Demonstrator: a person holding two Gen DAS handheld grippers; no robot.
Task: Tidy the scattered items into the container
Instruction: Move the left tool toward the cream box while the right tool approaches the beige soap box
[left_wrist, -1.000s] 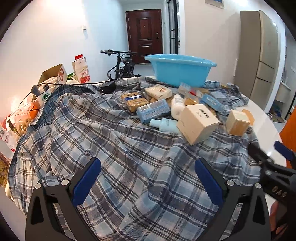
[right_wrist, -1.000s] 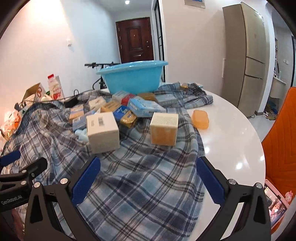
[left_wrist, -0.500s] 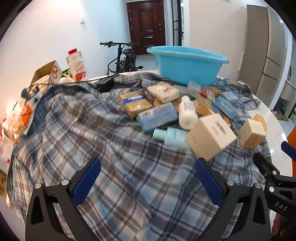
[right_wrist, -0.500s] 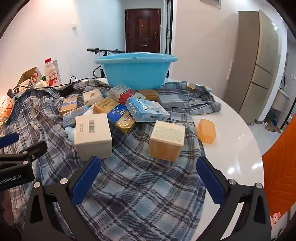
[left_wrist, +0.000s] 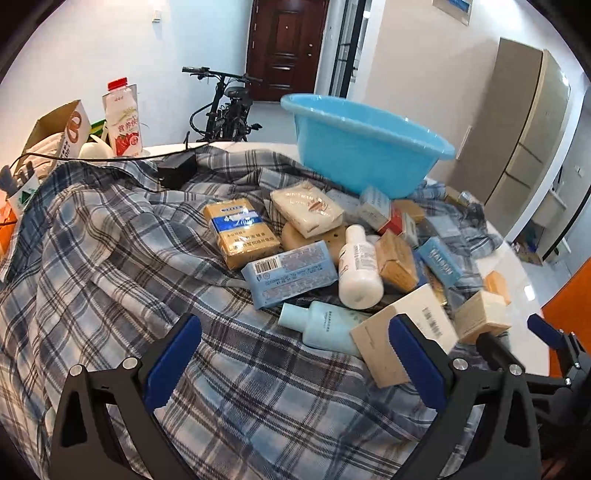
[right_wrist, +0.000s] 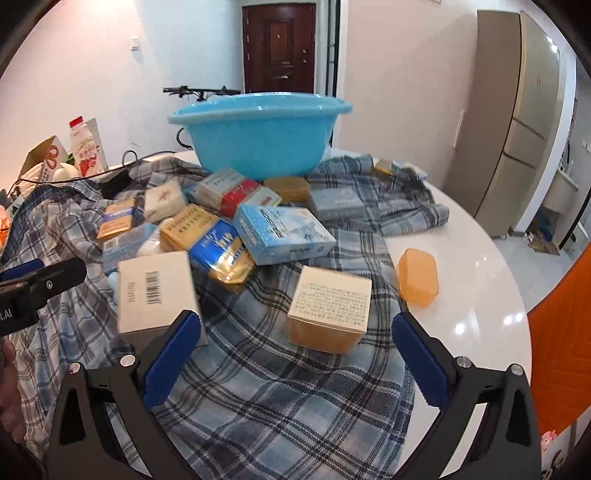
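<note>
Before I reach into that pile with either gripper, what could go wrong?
1. The boxes and bottles lie on a loose, wrinkled plaid shirt; an open finger could snag the cloth and drag the whole pile.
2. The white bottle lies on its side among packed boxes and may roll if a neighbour is nudged.
3. The orange soap sits on the bare white table towards its edge; a push could slide it off.
Both the left gripper and right gripper are open and empty.

right gripper (right_wrist: 295, 354) wide open above plaid cloth (right_wrist: 280, 398), boxes piled before blue basin (right_wrist: 258, 136)
</note>
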